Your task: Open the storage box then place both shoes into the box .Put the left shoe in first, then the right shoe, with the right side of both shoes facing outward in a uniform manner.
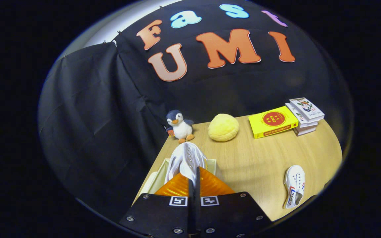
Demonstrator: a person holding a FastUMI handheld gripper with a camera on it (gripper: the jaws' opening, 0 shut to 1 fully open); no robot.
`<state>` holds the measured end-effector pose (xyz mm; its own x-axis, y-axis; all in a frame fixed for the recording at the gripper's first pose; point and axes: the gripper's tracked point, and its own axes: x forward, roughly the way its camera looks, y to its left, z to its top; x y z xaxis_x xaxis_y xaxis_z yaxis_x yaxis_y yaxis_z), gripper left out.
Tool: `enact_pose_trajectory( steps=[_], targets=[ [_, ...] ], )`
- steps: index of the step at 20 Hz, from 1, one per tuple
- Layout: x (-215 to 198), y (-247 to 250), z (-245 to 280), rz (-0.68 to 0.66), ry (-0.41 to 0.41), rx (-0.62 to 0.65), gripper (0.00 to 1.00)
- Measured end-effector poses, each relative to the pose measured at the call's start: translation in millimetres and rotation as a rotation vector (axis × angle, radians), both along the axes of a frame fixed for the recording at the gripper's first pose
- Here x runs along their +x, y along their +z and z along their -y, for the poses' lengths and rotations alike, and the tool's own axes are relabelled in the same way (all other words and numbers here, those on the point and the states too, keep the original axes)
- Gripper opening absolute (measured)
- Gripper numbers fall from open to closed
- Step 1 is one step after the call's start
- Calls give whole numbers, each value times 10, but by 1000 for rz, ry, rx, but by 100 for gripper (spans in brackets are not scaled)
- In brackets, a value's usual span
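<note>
My gripper (193, 177) is shut on a white shoe (186, 159), pinching it at the heel end so that the shoe points away from me. The held shoe hangs over the open storage box (155, 177), a pale box whose rim shows to either side of the fingers at the table's left edge. The second white shoe (294, 185), with red and blue stripes on its side, lies on the wooden table (260, 158) well to the right of the fingers, toe pointing away.
Beyond the box stand a penguin plush toy (179, 127) and a round yellow plush (223, 127). Farther right lie a yellow book (272, 121) and a small stack of books (305, 115). Black cloth walls close off the back and left.
</note>
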<state>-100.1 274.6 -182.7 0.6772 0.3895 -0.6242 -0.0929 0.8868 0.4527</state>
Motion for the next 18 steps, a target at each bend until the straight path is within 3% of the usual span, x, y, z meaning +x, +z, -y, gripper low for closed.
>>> enact_pose_trajectory(
  steps=[7, 18],
  targets=[
    [-177, -509, -656, -146, 62, -13, 0],
    [-360, -1349, -1075, -415, 27, -101, 1]
  ],
)
